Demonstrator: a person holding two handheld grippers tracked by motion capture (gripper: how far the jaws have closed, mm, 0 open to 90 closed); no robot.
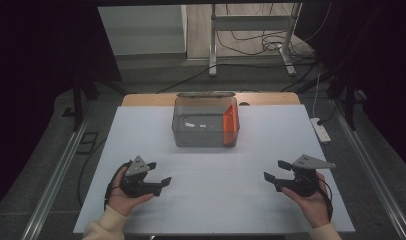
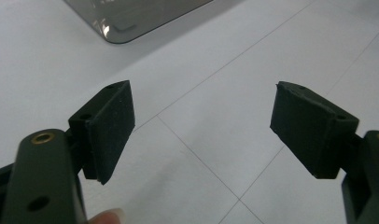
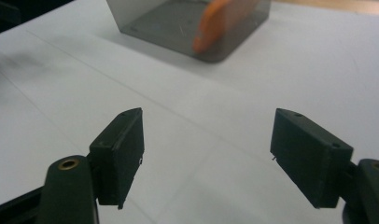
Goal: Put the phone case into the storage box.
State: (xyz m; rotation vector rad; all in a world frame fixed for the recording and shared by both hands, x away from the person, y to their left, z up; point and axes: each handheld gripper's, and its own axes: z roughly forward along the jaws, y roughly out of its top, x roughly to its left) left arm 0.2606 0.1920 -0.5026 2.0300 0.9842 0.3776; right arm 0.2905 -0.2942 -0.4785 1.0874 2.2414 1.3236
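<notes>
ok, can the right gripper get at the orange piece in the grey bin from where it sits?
Probably yes. The right gripper is open and empty, with bare table between it and the grey bin. The orange piece leans against the bin's right-hand wall, and the top looks open.

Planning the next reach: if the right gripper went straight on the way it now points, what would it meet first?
Probably the clear grey plastic box with the orange piece inside; only bare white table lies before it. The right gripper holds nothing, and depth is uncertain.
</notes>
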